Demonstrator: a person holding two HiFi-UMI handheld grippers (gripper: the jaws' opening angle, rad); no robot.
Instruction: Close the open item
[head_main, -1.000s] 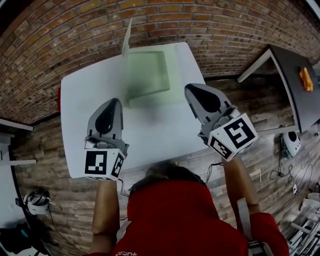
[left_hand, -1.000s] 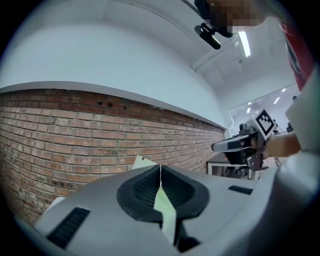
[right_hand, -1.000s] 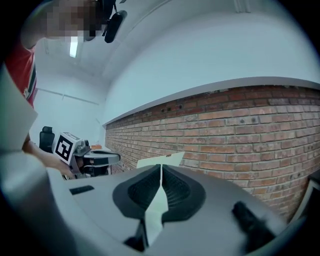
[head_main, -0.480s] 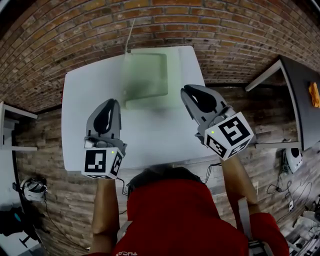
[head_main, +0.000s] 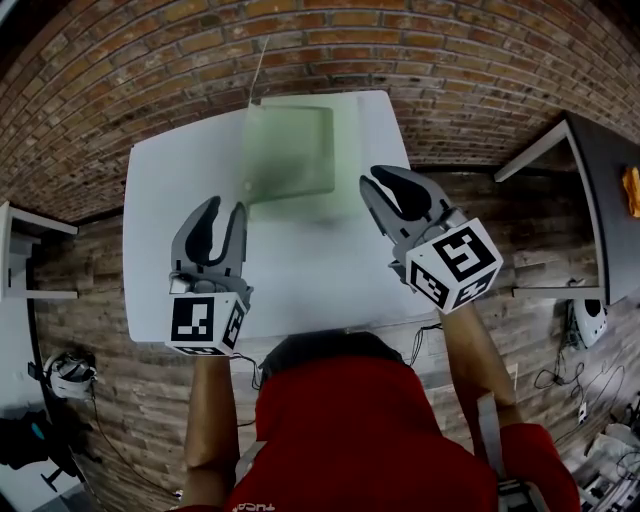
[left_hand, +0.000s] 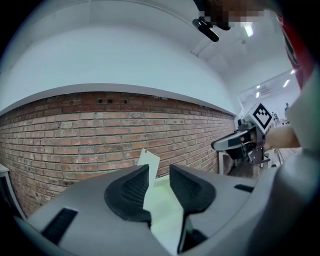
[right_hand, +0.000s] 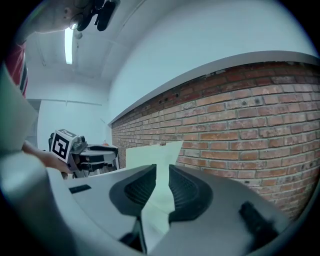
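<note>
A pale green box (head_main: 291, 150) lies open at the far side of the white table (head_main: 170, 190), its thin lid (head_main: 258, 68) standing upright on the left edge. My left gripper (head_main: 222, 212) hovers over the table's near left part, its jaws opening with nothing between them. My right gripper (head_main: 384, 182) hangs at the table's right edge, its jaws also opening by a narrow gap, empty. In the left gripper view the lid (left_hand: 149, 161) shows beyond the left gripper (left_hand: 159, 171). In the right gripper view the lid (right_hand: 156, 150) rises behind the right gripper (right_hand: 162, 170).
A brick wall (head_main: 420, 50) runs just behind the table. A dark side table (head_main: 600, 210) with an orange object (head_main: 631, 187) stands to the right. The person's red shirt (head_main: 360, 440) fills the near edge. Cables and gear lie on the floor at both sides.
Both grippers' jaws have parted from shut, the left wider than the right. Both grippers stay over the near half of the table.
</note>
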